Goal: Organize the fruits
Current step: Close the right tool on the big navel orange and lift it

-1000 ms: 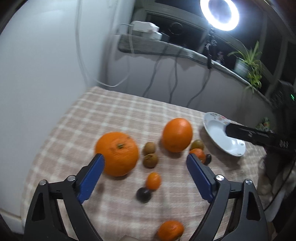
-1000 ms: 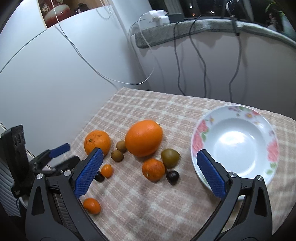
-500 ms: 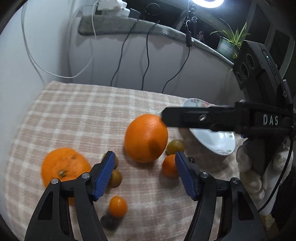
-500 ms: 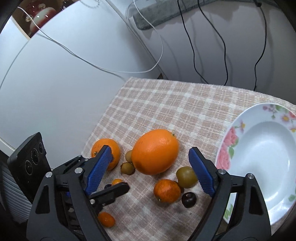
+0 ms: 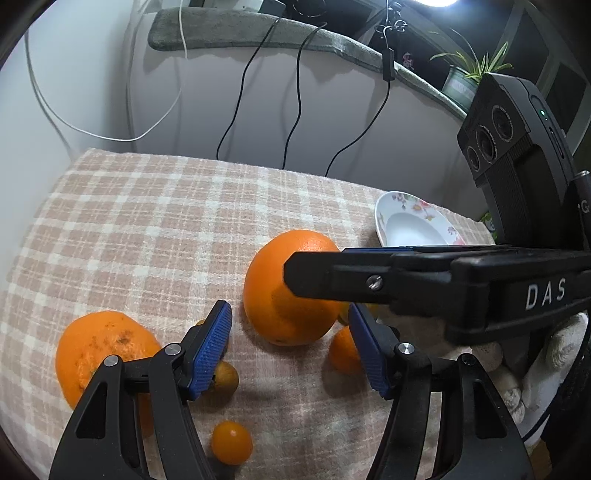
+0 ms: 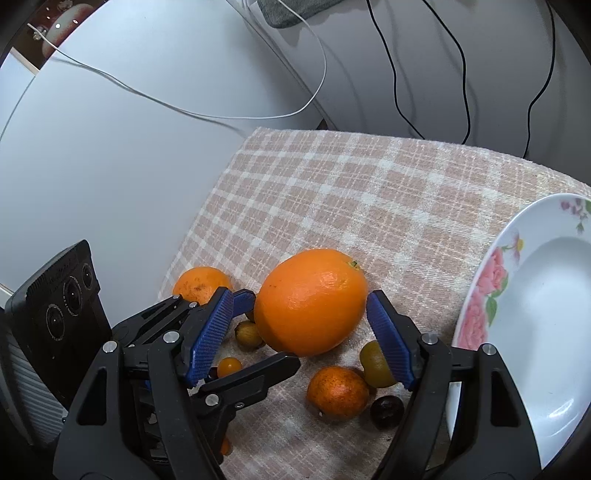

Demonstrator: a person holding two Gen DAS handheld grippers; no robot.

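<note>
Right gripper (image 6: 299, 332): jaws closing around the large orange (image 6: 312, 301), which sits between the blue pads. A thin gap shows on both sides, no contact yet.
Left gripper (image 5: 290, 347): jaws about half open and holding nothing. Only checked cloth lies between the pads; the same orange sits just beyond the tips.

Hidden or unclear:
- In the left wrist view, the right gripper's black finger crosses the orange and covers most of the small fruit on its right. Only an edge of the mandarin (image 5: 341, 350) shows.
- The second orange (image 5: 99, 354), near left, is partly behind the left gripper's finger. A small brownish fruit (image 5: 225, 376) peeks out under the pad; type not readable.
- In the right wrist view, the greenish-brown fruit (image 6: 375, 363) is half hidden by the right pad. A dark round fruit (image 6: 386, 408) sits beside it; can't identify it.
- A cherry tomato (image 6: 229, 366) shows between the two grippers' fingers.
- The floral plate (image 6: 491, 295) is cut off at the right frame edge and empty.
- A gloved hand (image 5: 535, 369) grips the right tool, mostly behind it.

Surface: beige-and-white checked tablecloth (image 6: 351, 199), with fruit clustered near its left side and the plate at right.
Room: white wall to the left, grey padded ledge (image 5: 258, 29) at the far side with black and white cables hanging down. A potted plant (image 5: 469, 74) stands far right, with a bright lamp cut off at the top edge.
</note>
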